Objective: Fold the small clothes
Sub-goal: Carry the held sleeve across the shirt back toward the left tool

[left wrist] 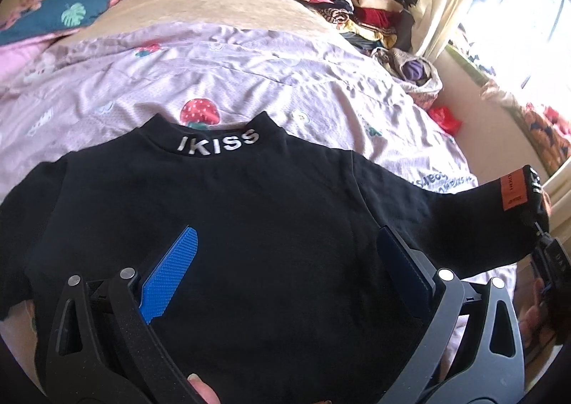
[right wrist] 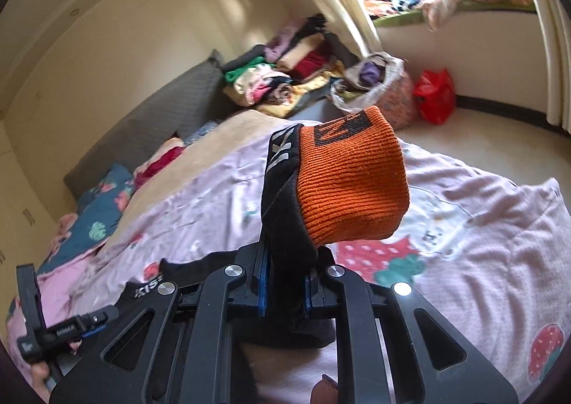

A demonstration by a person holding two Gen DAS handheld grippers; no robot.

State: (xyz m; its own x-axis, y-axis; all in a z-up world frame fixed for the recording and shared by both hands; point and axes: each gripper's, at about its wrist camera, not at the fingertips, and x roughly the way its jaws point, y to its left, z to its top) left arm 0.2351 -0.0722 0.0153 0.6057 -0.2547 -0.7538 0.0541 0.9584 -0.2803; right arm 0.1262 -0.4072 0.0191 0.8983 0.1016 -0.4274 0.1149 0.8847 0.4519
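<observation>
A pink strawberry-print bed (left wrist: 271, 76) carries a black sweater (left wrist: 228, 211) spread flat near its front edge. The left gripper (left wrist: 285, 261) hovers spread wide over the sweater's body. The right gripper (right wrist: 285, 293) pinches its orange-cuffed sleeve (right wrist: 351, 183), lifted upright.

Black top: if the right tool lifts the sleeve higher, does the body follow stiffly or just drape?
Probably drapes: the black top lies limp and creased on the bedspread. The sleeve already bends over above the right tool. The ribbed orange cuff looks thicker, so it may hold shape.
</observation>
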